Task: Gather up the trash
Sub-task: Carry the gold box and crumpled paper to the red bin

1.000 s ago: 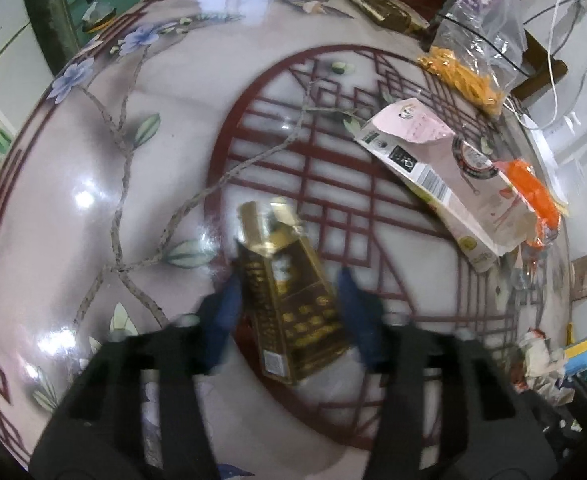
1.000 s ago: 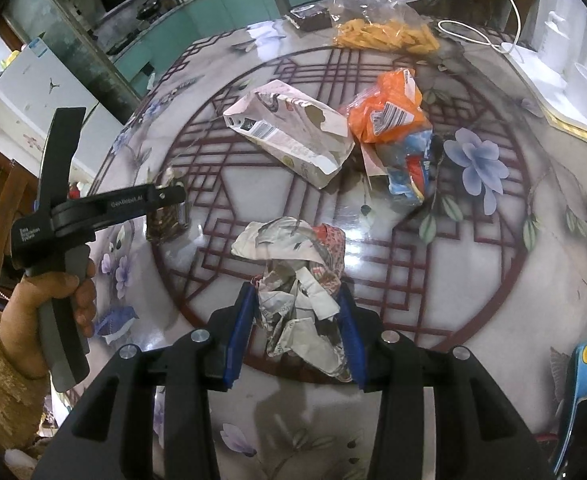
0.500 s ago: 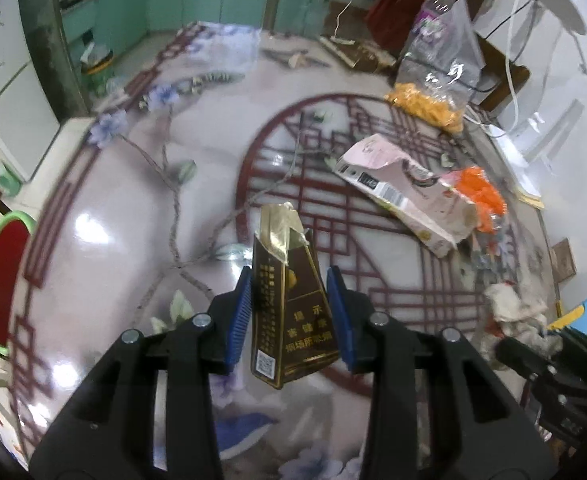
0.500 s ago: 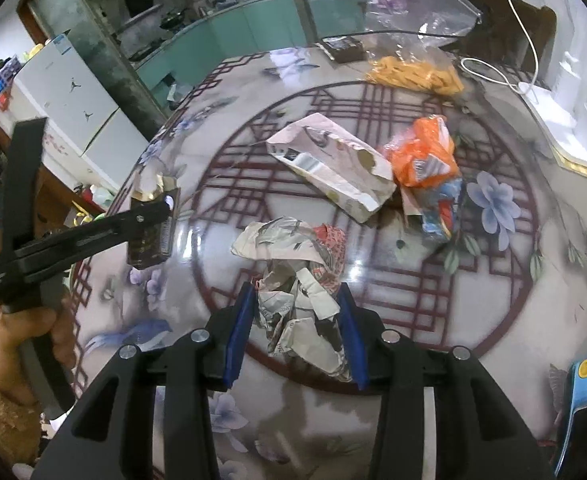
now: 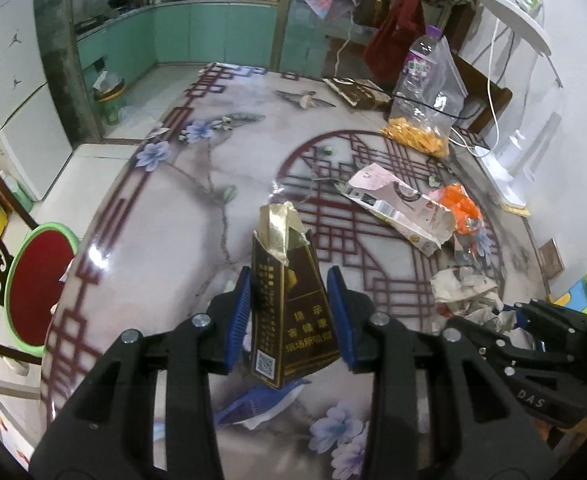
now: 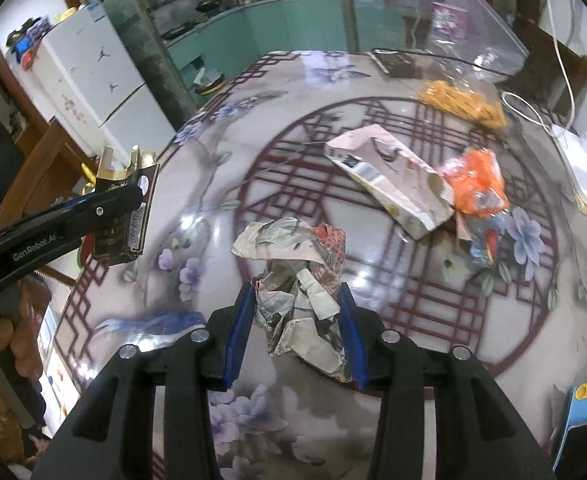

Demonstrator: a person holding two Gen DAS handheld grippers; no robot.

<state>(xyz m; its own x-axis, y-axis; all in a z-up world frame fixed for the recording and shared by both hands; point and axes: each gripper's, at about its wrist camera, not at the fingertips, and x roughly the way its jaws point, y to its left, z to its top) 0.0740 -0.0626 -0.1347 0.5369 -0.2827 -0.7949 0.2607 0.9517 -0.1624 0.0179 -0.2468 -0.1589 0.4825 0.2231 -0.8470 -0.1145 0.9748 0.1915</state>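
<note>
My left gripper (image 5: 289,316) is shut on a brown and gold cigarette pack (image 5: 287,312) and holds it above the patterned table (image 5: 165,240). The pack also shows in the right wrist view (image 6: 123,208), lifted at the table's left side. My right gripper (image 6: 295,332) is shut on a wad of crumpled paper (image 6: 297,280), held above the table; it also shows in the left wrist view (image 5: 465,296). A pink snack bag (image 6: 389,184) and an orange wrapper (image 6: 477,184) lie on the table's right half.
A clear plastic bag with yellow snacks (image 5: 425,120) and a bottle stands at the far right. A white lamp (image 5: 513,160) and cable sit at the right edge. A green bin (image 5: 107,100) stands on the floor far left. A red stool (image 5: 37,280) is left of the table.
My left gripper closed on the cigarette pack and lifted it off the table. Both grippers have risen and pulled back, the right one still holding the paper wad.
</note>
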